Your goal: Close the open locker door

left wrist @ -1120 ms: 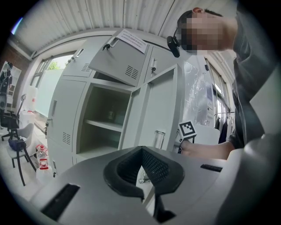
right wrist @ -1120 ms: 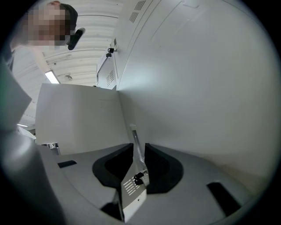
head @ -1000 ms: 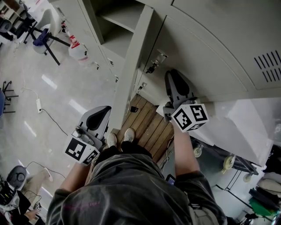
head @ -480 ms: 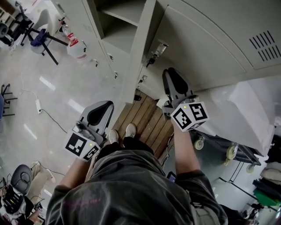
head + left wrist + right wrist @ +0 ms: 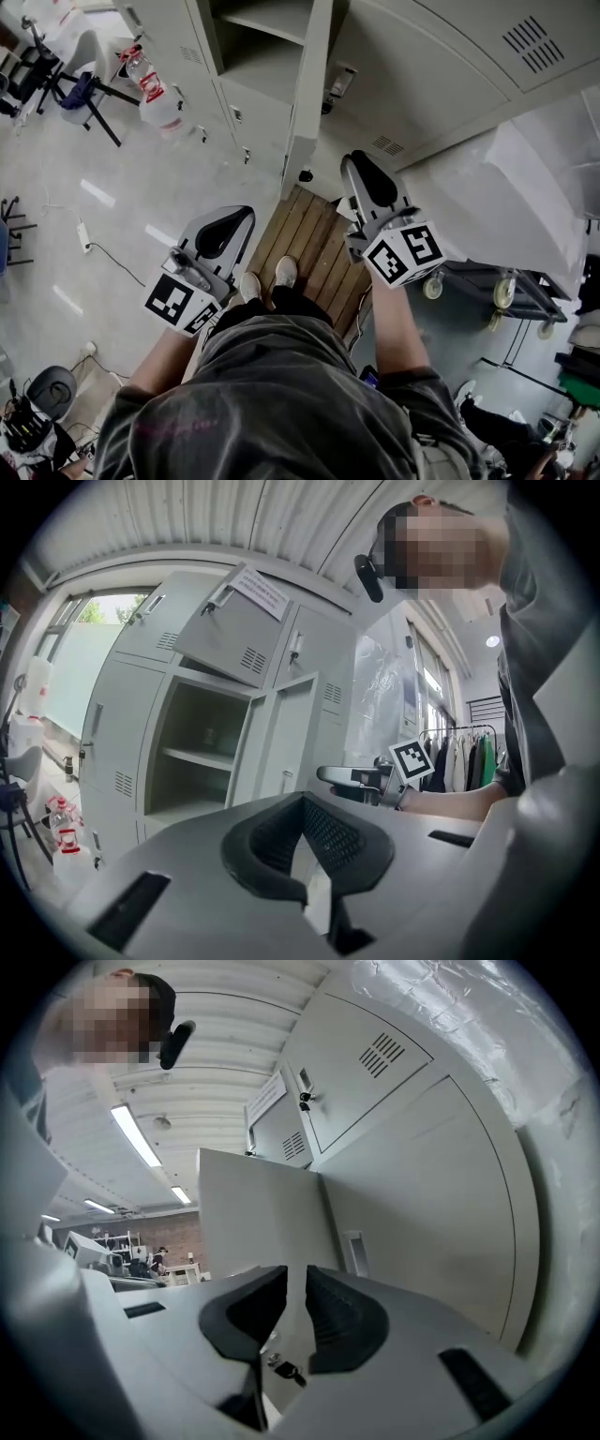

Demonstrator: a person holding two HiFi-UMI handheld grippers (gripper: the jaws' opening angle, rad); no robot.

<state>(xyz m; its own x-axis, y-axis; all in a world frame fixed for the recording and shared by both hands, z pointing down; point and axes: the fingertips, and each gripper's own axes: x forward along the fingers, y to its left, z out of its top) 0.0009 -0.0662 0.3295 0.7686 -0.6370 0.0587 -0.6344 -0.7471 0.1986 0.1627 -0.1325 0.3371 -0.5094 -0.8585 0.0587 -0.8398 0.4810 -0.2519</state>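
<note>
**Open locker door ahead, between the two tongs**

At the far left of the head view, a clear plastic bottle with a red label (image 5: 155, 98) is standing on the pale floor beside the lockers. The left gripper (image 5: 230, 230) is hovering over the floor at the left edge of the brown wooden slat platform (image 5: 314, 248). In the left gripper view its jaws (image 5: 302, 801) are resting together at the tips, clenched on nothing.

Ahead of it, the open compartment with a shelf (image 5: 197, 752) is showing its inside. The light grey metal locker door (image 5: 309, 103) is standing open, seen on edge from above. It is lying ahead of both tongs and between them from side to side, near the right one and farther from the left one. A small dark key (image 5: 281, 1370) is hanging low on it.

The right gripper (image 5: 366, 178) is hovering just to the right of the door's free edge, apart from it. Its jaws (image 5: 295, 1274) have just been closing and are leaving a narrow gap, with nothing between them; the door panel (image 5: 253, 1222) is filling the view beyond. At the far right, a translucent plastic sheet (image 5: 497, 216) is covering something bulky.
</note>
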